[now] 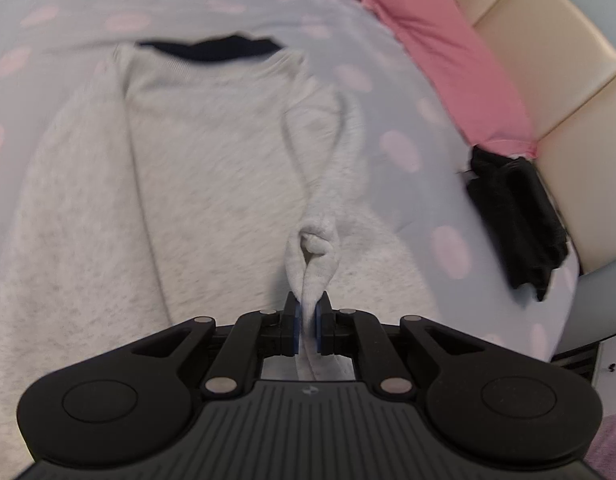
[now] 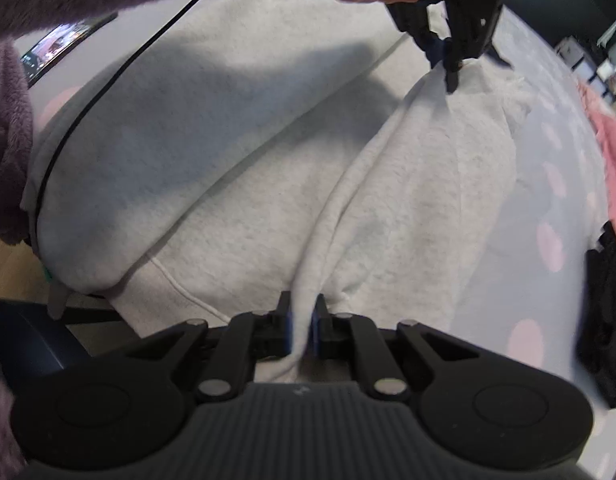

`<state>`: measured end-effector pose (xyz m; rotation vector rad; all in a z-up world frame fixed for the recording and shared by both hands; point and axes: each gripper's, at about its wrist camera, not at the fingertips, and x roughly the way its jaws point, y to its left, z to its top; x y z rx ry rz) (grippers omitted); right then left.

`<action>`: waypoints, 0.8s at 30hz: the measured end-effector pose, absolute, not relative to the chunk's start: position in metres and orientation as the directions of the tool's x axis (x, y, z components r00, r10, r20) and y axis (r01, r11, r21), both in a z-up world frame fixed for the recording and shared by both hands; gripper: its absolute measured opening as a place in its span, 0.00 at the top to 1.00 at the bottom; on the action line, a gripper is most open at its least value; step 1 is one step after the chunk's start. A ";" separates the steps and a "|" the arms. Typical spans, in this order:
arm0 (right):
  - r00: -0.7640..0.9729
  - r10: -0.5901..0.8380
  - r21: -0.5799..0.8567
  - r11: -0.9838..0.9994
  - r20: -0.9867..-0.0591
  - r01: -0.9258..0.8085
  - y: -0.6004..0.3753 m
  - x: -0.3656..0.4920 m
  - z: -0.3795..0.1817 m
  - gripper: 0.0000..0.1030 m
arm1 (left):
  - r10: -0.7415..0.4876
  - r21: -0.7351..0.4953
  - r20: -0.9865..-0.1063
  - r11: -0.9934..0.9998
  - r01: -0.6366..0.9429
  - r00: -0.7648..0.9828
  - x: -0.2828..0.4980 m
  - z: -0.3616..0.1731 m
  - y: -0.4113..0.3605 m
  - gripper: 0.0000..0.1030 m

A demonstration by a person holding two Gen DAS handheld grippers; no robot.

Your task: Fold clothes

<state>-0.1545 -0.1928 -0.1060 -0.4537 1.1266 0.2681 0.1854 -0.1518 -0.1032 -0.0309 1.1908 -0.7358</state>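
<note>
A pale grey bedsheet with pink dots (image 1: 388,92) carries the light grey fleece sweatshirt (image 1: 108,200), spread flat with its dark-lined collar at the far end from the left camera. One side edge is lifted into a ridge running between both tools. The left hand-held gripper (image 1: 307,322) is clamped on the ridge's collar end and the right hand-held gripper (image 2: 302,330) on its hem end, the body lying to one side.

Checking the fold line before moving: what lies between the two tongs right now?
In the right wrist view, a raised ridge of the grey sweatshirt runs from the right tongs up to the left tongs; both are shut on it, nothing else between.
</note>
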 end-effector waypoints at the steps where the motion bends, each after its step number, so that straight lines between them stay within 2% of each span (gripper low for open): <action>1: 0.405 -0.003 -0.194 0.881 -0.914 -0.432 -0.194 -0.156 -0.105 0.85 | -0.523 -0.380 -0.834 0.774 0.506 0.173 0.185 -0.110 -0.153 0.95; 3: 0.392 0.032 -0.157 0.884 -0.919 -0.440 -0.197 -0.158 -0.103 0.76 | -0.510 -0.354 -0.841 0.773 0.527 0.184 0.180 -0.118 -0.156 0.93; 5: 0.379 0.067 -0.119 0.886 -0.923 -0.447 -0.199 -0.161 -0.101 0.61 | -0.510 -0.347 -0.838 0.775 0.529 0.197 0.175 -0.118 -0.153 0.90; 8: 0.403 0.078 -0.122 0.886 -0.912 -0.448 -0.206 -0.175 -0.084 0.59 | -0.507 -0.343 -0.830 0.791 0.506 0.230 0.163 -0.108 -0.140 0.72; 11: 0.455 0.023 -0.186 0.894 -0.890 -0.408 -0.222 -0.191 -0.063 0.57 | -0.507 -0.345 -0.822 0.806 0.482 0.259 0.140 -0.090 -0.123 0.65; 14: 0.462 -0.019 -0.212 0.905 -0.887 -0.369 -0.239 -0.201 -0.057 0.57 | -0.523 -0.379 -0.820 0.800 0.466 0.232 0.107 -0.075 -0.111 0.65; 18: 0.438 0.076 -0.099 0.927 -0.896 -0.363 -0.250 -0.207 -0.064 0.58 | -0.557 -0.434 -0.816 0.765 0.476 0.151 0.054 -0.068 -0.103 0.65; 22: 0.491 0.080 -0.111 0.931 -0.867 -0.349 -0.243 -0.205 -0.068 0.58 | -0.545 -0.441 -0.831 0.767 0.467 0.109 0.015 -0.072 -0.094 0.66; 24: 0.496 0.090 -0.109 0.927 -0.864 -0.358 -0.240 -0.204 -0.071 0.63 | -0.539 -0.438 -0.835 0.773 0.459 0.111 0.007 -0.073 -0.089 0.66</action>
